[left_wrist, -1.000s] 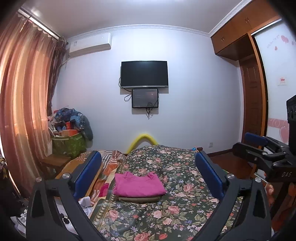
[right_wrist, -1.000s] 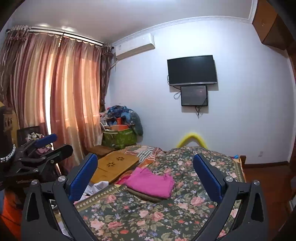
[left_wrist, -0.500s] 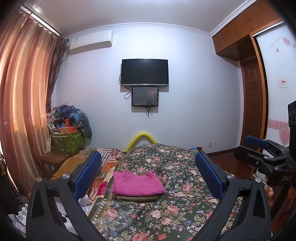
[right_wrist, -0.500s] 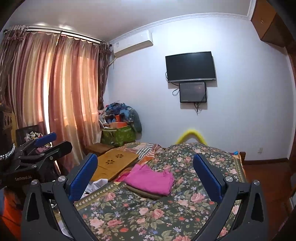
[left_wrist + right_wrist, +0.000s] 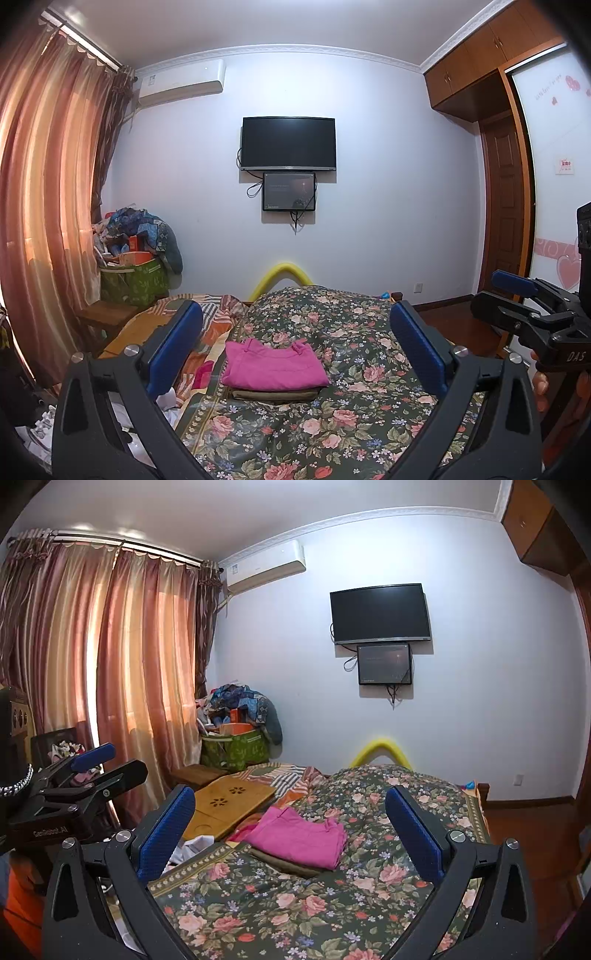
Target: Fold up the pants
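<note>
Both claws spread wide and empty: left claw (image 5: pixel 295 347) and right claw (image 5: pixel 290 825) held above the near end of the bed (image 5: pixel 354 428), clamped on nothing. Folded pink pants (image 5: pixel 274 365) lying ahead of the left claw, between its blue pads and a little toward the left one; seen from the right claw, ahead and left of centre (image 5: pixel 301 837). Resting on a folded olive garment (image 5: pixel 275 395), edges roughly squared, a small stack of two. By the look of things, folding finished or close to it.

Risks from here, as judgement only: a low sweep forward could catch the top layer and drag it off the olive piece, undoing the fold. Soft quilt under the stack, so any press down beside it could tilt the pile toward the left edge of the bed, which lies close. With the other claw close alongside each, a careless swing could knock the two together.

Surface: dark floral quilt, padded and uneven, humped further ahead. Left of the claws, a wooden lap tray (image 5: pixel 225 805) on striped bedding. Beyond: pale wall with a black television (image 5: pixel 288 143) and a smaller screen (image 5: pixel 289 191) beneath, air conditioner (image 5: pixel 181 83) up left, pink curtains (image 5: pixel 110 657) far left, a green basket (image 5: pixel 234 751) heaped with clothes, wooden wardrobe (image 5: pixel 495 125) to the right.
</note>
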Demonstrator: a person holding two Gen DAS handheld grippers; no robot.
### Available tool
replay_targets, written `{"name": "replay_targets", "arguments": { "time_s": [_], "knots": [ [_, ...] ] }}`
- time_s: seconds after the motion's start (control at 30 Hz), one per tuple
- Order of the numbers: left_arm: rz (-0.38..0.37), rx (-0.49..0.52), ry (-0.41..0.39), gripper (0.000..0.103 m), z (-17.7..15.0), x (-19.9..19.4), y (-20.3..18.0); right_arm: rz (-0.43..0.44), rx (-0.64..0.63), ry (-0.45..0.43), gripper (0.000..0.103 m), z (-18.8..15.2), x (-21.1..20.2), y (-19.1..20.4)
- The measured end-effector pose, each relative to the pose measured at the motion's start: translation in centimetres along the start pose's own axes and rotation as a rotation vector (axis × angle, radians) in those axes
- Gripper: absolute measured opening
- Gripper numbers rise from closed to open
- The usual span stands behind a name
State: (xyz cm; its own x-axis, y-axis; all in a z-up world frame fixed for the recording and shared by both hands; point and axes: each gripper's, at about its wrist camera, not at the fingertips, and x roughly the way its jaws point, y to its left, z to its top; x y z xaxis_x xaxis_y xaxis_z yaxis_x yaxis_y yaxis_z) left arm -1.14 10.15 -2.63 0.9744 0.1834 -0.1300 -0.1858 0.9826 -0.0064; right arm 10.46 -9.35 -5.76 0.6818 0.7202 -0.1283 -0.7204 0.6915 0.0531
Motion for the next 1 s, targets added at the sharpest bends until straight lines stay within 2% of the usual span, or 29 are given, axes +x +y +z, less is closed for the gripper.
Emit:
{"name": "replay_targets", "arguments": {
  "time_s": [1.0],
  "knots": [
    [-0.022, -0.013, 0.009, 0.103, -0.3, 0.24, 0.04, 0.003, 0.01, 0.012, 0.103, 0.04, -0.19, -0.18]
  ]
}}
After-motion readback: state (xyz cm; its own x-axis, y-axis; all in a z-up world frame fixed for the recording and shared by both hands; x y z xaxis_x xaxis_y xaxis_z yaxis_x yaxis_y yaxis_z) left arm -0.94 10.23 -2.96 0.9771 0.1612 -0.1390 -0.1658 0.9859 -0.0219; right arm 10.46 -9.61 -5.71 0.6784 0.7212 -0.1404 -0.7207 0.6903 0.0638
